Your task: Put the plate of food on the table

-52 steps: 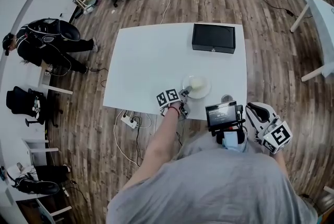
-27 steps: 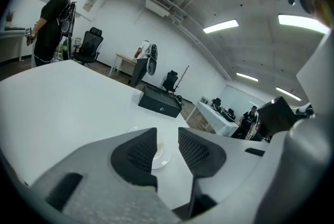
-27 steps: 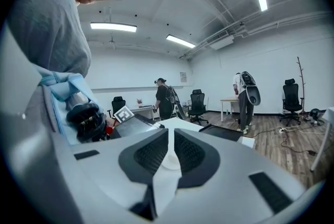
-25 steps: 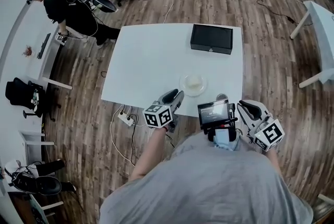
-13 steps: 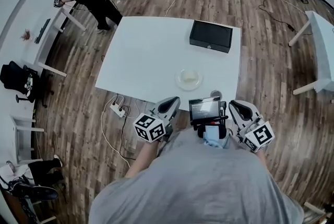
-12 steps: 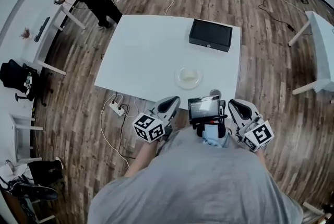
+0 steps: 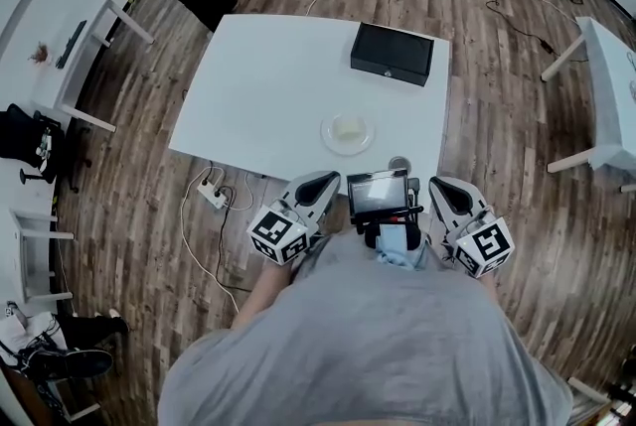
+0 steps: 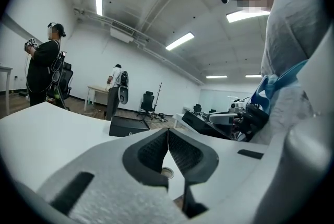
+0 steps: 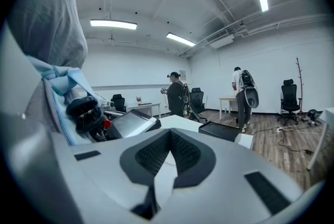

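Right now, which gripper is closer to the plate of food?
Left. The left gripper hangs off the near edge of the table, slightly left of the plate of food; the right gripper hangs farther off, to the plate's right.

Blk box [image 7: 392, 54], pwr strip [image 7: 210, 195]

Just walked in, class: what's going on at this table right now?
A person holds a gripper in each hand. The plate of food sits on the white table, near its front edge, with a black box farther back. The left gripper and right gripper are both shut and empty, held close to the person's body.
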`<state>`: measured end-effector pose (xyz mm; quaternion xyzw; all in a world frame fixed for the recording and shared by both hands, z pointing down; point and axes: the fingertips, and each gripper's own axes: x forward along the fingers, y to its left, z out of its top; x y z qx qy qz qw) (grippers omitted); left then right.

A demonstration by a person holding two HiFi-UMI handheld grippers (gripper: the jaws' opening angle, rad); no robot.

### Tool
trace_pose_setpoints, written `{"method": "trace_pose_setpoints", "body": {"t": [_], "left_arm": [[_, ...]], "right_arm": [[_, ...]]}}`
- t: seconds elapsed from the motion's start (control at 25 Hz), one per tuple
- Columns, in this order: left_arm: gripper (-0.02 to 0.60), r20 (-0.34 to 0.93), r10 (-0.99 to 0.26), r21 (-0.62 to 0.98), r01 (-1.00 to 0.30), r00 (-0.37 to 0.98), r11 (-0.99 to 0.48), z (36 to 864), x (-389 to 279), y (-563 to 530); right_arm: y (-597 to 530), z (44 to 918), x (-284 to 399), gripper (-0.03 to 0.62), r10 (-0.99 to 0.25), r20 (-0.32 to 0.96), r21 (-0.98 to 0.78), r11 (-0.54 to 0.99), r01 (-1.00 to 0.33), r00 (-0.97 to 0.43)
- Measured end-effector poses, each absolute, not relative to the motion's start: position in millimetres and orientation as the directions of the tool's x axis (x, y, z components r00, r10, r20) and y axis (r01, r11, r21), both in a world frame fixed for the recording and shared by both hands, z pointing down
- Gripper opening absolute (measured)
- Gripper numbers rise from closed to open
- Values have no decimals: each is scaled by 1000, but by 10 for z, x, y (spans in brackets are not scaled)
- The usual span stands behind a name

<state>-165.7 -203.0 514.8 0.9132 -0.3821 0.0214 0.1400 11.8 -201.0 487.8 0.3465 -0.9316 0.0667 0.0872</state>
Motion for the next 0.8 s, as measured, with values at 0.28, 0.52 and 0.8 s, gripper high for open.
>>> {"method": "trace_pose_setpoints", "body": {"t": [0.28, 0.52, 0.8], "left_arm": [[20, 136, -686, 248, -695, 715, -675, 5116, -1646, -2050], [20, 124, -681, 263, -686, 722, -679, 5113, -1641, -2047], [20, 115, -676, 270, -677, 728, -684, 5092, -1656, -2056]], "right_arm": [[-2000, 4882, 153, 29, -642, 221, -66, 741, -668, -734], [-1987, 4853, 155, 29, -649, 220, -63, 735, -675, -728], [-1959, 4840, 176, 29, -660, 216, -56, 727, -684, -719]]}}
